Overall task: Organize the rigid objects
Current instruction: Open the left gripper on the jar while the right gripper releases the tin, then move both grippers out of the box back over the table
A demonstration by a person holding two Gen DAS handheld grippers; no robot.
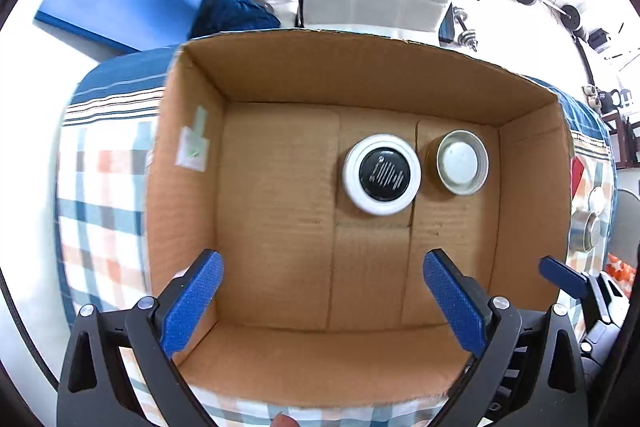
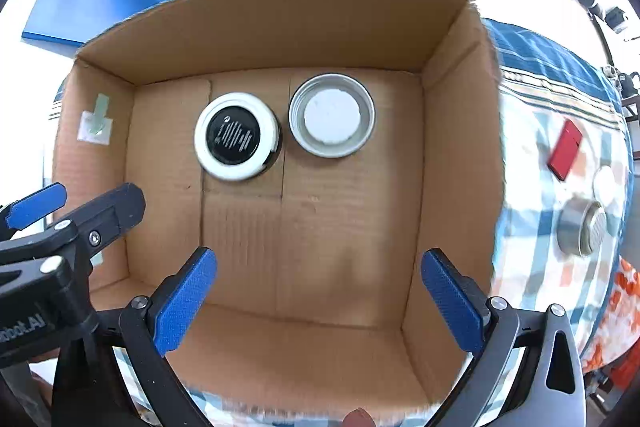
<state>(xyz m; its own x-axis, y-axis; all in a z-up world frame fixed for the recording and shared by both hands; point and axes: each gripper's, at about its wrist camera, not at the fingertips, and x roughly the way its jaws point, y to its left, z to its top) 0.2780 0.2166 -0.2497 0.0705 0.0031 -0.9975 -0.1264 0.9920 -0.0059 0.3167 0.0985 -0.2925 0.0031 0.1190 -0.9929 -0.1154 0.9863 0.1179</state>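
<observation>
Your left gripper [image 1: 323, 301] hangs above the cardboard box [image 1: 280, 67], pointing down into it, with its blue pads spread wide and nothing between them. Your right gripper [image 2: 319, 297] is in the same condition: jaws fully apart, empty, above the near half of the box floor. Neither gripper touches anything inside.

Two items lie on the box floor, toward the far wall. The white-rimmed round lid with a black centre [image 1: 382, 174] sits on the left; the metal lid with a white inner disc [image 1: 462, 162] sits just beside it on the right, open side up. From the right wrist view they appear nearly touching, but you cannot confirm contact.

A taped patch [image 2: 96, 125] is stuck on the box's left inner wall.

The box stands on a checked cloth [image 1: 100, 187]. Outside the box, on that cloth to the right, lie a red flat case [image 2: 565, 149], a round metal tin [image 2: 580, 230] on its side and a small white disc [image 2: 608, 185], all well apart from both grippers.
</observation>
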